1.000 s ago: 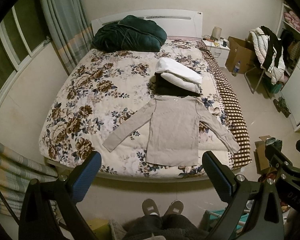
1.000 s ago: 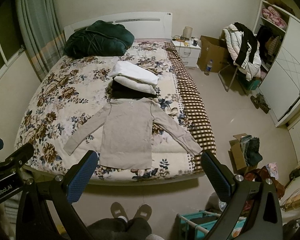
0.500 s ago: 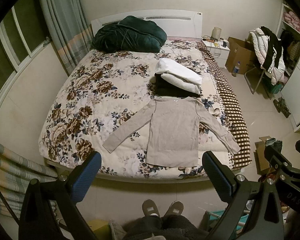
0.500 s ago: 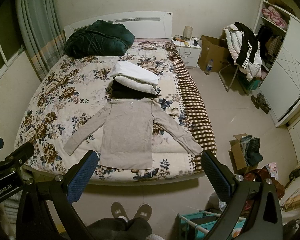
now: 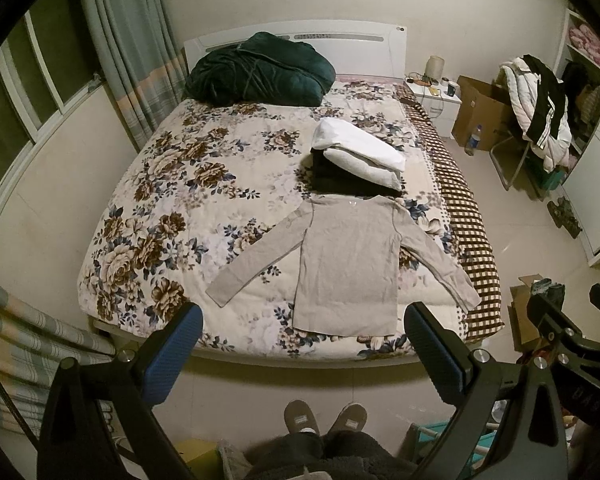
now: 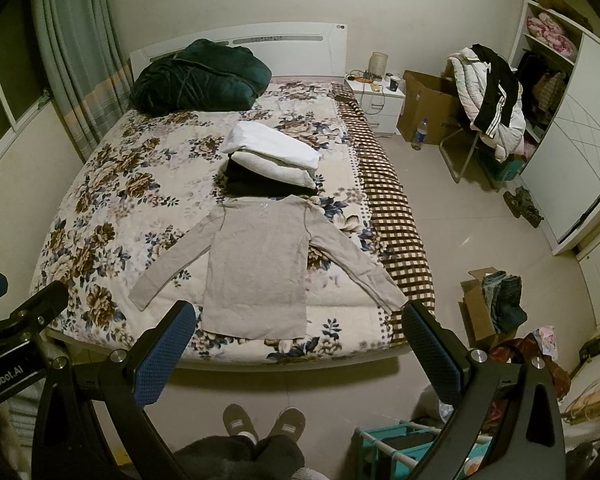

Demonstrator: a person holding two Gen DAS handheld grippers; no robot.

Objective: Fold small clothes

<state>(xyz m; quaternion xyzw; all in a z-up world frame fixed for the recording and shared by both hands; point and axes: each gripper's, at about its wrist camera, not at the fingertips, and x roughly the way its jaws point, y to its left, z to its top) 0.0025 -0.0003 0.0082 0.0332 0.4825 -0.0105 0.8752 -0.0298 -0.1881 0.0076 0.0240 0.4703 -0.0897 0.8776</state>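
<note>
A small beige long-sleeved shirt (image 5: 348,268) lies flat on the flowered bed (image 5: 172,208), sleeves spread, hem toward the near edge. It also shows in the right wrist view (image 6: 260,264). Behind its collar sits a stack of folded clothes (image 5: 360,160), white on top, dark below, seen too in the right wrist view (image 6: 272,160). My left gripper (image 5: 304,344) is open and empty, held above the floor short of the bed's near edge. My right gripper (image 6: 296,344) is open and empty at about the same distance.
A dark green quilt (image 5: 260,68) lies by the headboard. A checked blanket (image 6: 396,232) hangs along the bed's right side. A nightstand (image 6: 376,96), cardboard boxes (image 6: 428,108), a chair with coats (image 6: 488,96) and a wardrobe stand right. My slippered feet (image 5: 324,416) stand on the floor below.
Both grippers have drifted very slightly; the view has barely shifted. The shirt and the stack have not moved.
</note>
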